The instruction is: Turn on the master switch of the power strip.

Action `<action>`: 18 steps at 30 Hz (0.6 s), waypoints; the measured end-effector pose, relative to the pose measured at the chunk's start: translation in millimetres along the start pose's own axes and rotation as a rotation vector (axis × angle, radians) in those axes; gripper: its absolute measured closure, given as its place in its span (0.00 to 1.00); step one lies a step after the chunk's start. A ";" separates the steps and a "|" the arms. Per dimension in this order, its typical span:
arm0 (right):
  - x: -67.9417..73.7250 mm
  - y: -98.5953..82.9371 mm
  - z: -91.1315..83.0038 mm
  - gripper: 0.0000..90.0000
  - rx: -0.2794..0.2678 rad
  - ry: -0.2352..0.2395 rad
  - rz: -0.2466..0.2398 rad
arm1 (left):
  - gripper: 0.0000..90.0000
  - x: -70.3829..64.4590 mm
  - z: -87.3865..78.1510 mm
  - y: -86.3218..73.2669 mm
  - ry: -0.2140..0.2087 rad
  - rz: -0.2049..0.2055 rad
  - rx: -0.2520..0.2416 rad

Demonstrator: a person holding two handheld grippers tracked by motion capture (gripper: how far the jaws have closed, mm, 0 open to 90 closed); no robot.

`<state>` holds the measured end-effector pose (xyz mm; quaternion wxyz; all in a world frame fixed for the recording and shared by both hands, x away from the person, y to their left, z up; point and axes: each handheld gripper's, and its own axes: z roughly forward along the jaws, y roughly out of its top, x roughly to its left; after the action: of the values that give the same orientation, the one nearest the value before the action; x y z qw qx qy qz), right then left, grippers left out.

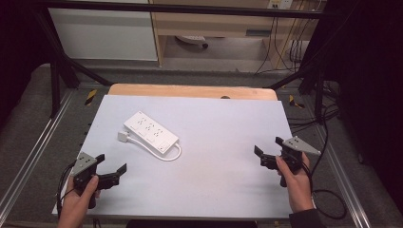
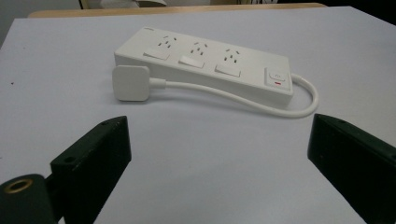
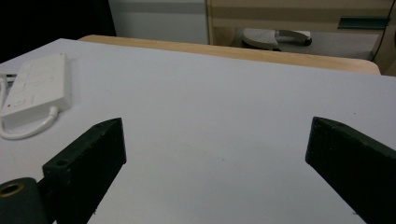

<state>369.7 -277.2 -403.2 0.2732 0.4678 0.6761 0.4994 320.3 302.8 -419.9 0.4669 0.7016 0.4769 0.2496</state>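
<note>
So you are right at the start, and nothing is picked up yet. Your left gripper (image 1: 113, 170) is near the front left corner of the table (image 1: 223, 185), and its jaws are spread wide with nothing between them. Your right gripper (image 1: 267, 153) is over by the right edge, and its jaws are spread wide and empty too.

The white power strip (image 1: 151, 132) lies flat on the left half of the table, turned at a slant. Its cord (image 2: 299, 110) comes out of the end with the switch, bends round in a loop and runs back along the near side. The flat white plug (image 2: 131, 82) lies on the table at the other end, just beside the strip.

I think the step now is the reach. Your left gripper already looks straight at the strip and the plug, so it is the closer one to go. The plug is thin and lies flat, so you may need to come down low and pinch it by its sides. Your right gripper is well apart from the strip and has farther to travel if you want it to hold the strip.
</note>
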 end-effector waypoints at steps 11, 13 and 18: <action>-8.5 -23.2 2.8 0.06 0.023 -0.016 0.002 | 0.07 0.7 -1.1 0.1 0.001 0.000 -0.004; -7.0 -26.6 4.6 0.05 0.039 -0.019 0.000 | 0.07 0.7 -1.1 0.2 0.000 0.000 -0.005; -3.4 -34.5 9.9 0.04 0.071 -0.022 -0.014 | 0.07 0.2 -1.2 0.3 -0.001 0.001 -0.006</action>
<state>367.0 -278.3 -439.1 0.2672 0.4779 0.6936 0.4682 319.5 303.4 -419.1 0.4690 0.7006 0.4758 0.2508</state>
